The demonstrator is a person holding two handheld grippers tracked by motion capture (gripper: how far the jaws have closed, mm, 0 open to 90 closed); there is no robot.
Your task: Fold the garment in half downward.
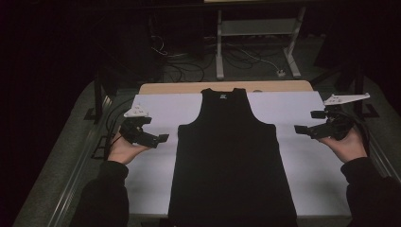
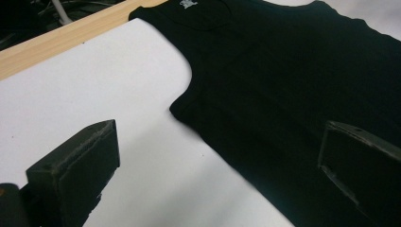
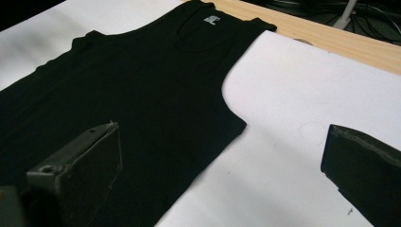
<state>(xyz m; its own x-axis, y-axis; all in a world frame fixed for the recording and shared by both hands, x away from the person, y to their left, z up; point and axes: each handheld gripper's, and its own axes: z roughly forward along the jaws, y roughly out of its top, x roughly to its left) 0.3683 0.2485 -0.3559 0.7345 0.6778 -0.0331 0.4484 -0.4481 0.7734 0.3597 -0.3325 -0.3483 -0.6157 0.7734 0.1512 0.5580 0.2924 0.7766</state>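
Black tank top is laid flat, front up, down the middle of a white sheet spread over a wooden table. Neck and straps are pointed at the far edge, with the strap tops reaching onto the bare wood; the hem is seen at the near edge. A small white label is visible inside the neckline.

Left gripper is held above the white sheet just beside the top's left side, near the armhole level, not touching the fabric. Its jaws are seen spread wide in the left gripper view, with nothing between them; the top's left armhole and side seam are framed in the gap. A grey three-cornered plate is carried on top. It is gripped from below by the left hand, in a dark sleeve.

Right gripper is held above the sheet near the right side of the top, apart from it. Its jaws are also spread wide and empty in the right gripper view; the right armhole corner is seen between them. It is held by the right hand.

Beyond the table, cables and a grey metal stand are seen on the floor.
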